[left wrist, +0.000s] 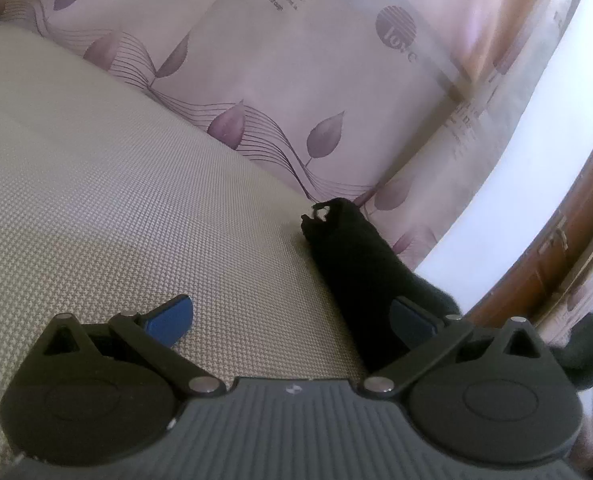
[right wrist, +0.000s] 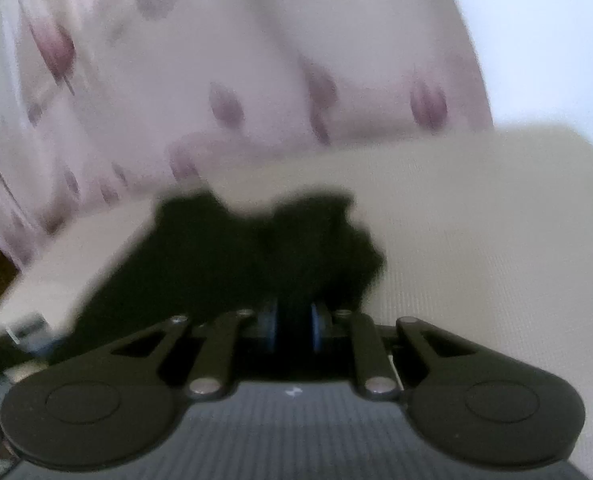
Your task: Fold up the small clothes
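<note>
The black garment (left wrist: 352,264) is lying on the beige woven mat (left wrist: 116,200), running from 12 toward 5 o'clock of the left gripper (left wrist: 292,322), whose blue pads are standing wide apart and holding nothing. The right gripper (right wrist: 294,322) is pinching a bunched fold of the cloth between nearly closed pads. The fabric is behaving as light, limp and non-slippery; an edge or corner probably offers the best hold.

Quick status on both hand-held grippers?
Left hand-held gripper: open, holding nothing; black sock lies by its right finger.
Right hand-held gripper: shut on the black sock.
</note>
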{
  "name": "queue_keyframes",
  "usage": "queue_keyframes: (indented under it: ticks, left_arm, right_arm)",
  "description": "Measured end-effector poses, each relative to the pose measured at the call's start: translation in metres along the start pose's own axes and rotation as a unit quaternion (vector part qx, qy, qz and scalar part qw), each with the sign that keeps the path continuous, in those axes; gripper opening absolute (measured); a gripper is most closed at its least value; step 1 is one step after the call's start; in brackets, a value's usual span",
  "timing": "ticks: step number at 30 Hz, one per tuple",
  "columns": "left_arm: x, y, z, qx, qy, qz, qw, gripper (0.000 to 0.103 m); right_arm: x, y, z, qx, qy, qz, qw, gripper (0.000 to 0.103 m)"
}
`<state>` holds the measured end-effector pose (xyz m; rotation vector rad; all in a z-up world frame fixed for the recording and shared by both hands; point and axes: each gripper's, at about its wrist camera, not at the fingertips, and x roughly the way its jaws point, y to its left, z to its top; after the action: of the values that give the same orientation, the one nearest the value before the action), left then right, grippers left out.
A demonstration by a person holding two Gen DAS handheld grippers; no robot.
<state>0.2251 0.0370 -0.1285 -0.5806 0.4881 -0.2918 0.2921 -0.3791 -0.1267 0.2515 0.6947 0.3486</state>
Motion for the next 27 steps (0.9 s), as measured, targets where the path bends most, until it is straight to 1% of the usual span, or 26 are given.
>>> queue_keyframes:
  ticks: [1,2,3,4,5,6,7,8,9,10,12,14,15,17,18,20,23,24,25,27]
  left_arm:
    - [0.0,0.0,0.0,-0.001,-0.001,0.001,1.0,0.103]
    - [0.0,0.001,0.0,-0.001,-0.002,0.002,1.0,0.103]
    - [0.0,0.001,0.0,-0.002,-0.002,0.003,1.0,0.103]
    - [0.0,0.001,-0.001,-0.001,-0.002,0.004,1.0,0.103]
    - [0.0,0.001,-0.001,0.0,-0.002,0.004,1.0,0.103]
    - [-0.001,0.0,-0.001,0.002,-0.002,0.003,1.0,0.103]
    - [-0.001,0.0,-0.001,0.004,-0.001,0.002,1.0,0.103]
    - [0.001,-0.002,0.0,0.008,0.0,0.0,1.0,0.103]
    - [0.001,-0.004,0.0,0.016,0.002,-0.002,0.9999,0.103]
    - [0.001,-0.008,0.0,0.026,0.002,-0.006,0.9996,0.103]
    - [-0.001,-0.017,-0.001,0.053,-0.001,-0.011,0.9985,0.103]
    - [-0.004,-0.029,0.0,0.075,-0.014,-0.015,0.997,0.103]
    - [-0.005,-0.037,0.002,0.081,-0.024,-0.019,0.9962,0.103]
    - [-0.005,-0.058,0.009,0.096,-0.037,-0.029,0.9943,0.103]
    - [-0.003,-0.072,0.014,0.11,-0.041,-0.038,0.9923,0.103]
    - [0.005,-0.097,0.016,0.149,-0.042,-0.044,0.9869,0.103]
    - [0.025,-0.127,0.004,0.217,-0.028,-0.057,0.974,0.099]
    - [0.033,-0.133,-0.004,0.239,-0.018,-0.056,0.9692,0.099]
    - [0.039,-0.136,-0.011,0.252,-0.007,-0.052,0.9664,0.099]
    - [0.056,-0.133,-0.026,0.26,0.03,-0.04,0.9642,0.092]
  right_arm:
    - [0.005,-0.005,-0.005,0.013,0.003,0.008,1.0,0.016]
    - [0.006,-0.011,-0.009,0.034,-0.005,0.016,0.999,0.017]
    - [0.006,-0.015,-0.011,0.054,-0.013,0.021,0.998,0.022]
    - [0.006,-0.019,-0.013,0.073,-0.016,0.029,0.997,0.026]
    - [0.005,-0.024,-0.014,0.094,-0.019,0.045,0.994,0.032]
    - [0.002,-0.026,-0.016,0.109,-0.024,0.055,0.992,0.045]
    - [-0.001,-0.028,-0.016,0.118,-0.031,0.054,0.991,0.052]
    - [-0.008,-0.027,-0.014,0.117,-0.044,0.05,0.991,0.064]
    - [-0.017,-0.024,-0.011,0.111,-0.062,0.042,0.991,0.066]
    - [-0.025,-0.019,-0.007,0.102,-0.081,0.034,0.991,0.066]
    - [-0.039,-0.005,0.003,0.078,-0.112,0.034,0.99,0.066]
    - [-0.046,0.017,0.012,0.032,-0.129,0.038,0.99,0.066]
    - [-0.045,0.027,0.015,0.007,-0.126,0.038,0.991,0.066]
    - [-0.035,0.046,0.015,-0.042,-0.105,0.033,0.993,0.066]
    - [-0.029,0.05,0.012,-0.055,-0.093,0.034,0.994,0.064]
    - [-0.013,0.052,0.001,-0.067,-0.065,0.031,0.995,0.064]
    - [0.008,0.044,-0.022,-0.085,-0.032,-0.002,0.996,0.063]
    - [0.01,0.038,-0.027,-0.082,-0.029,-0.001,0.996,0.063]
    - [0.009,0.033,-0.031,-0.075,-0.038,0.006,0.996,0.063]
    - [0.006,0.028,-0.03,-0.061,-0.034,0.02,0.997,0.064]
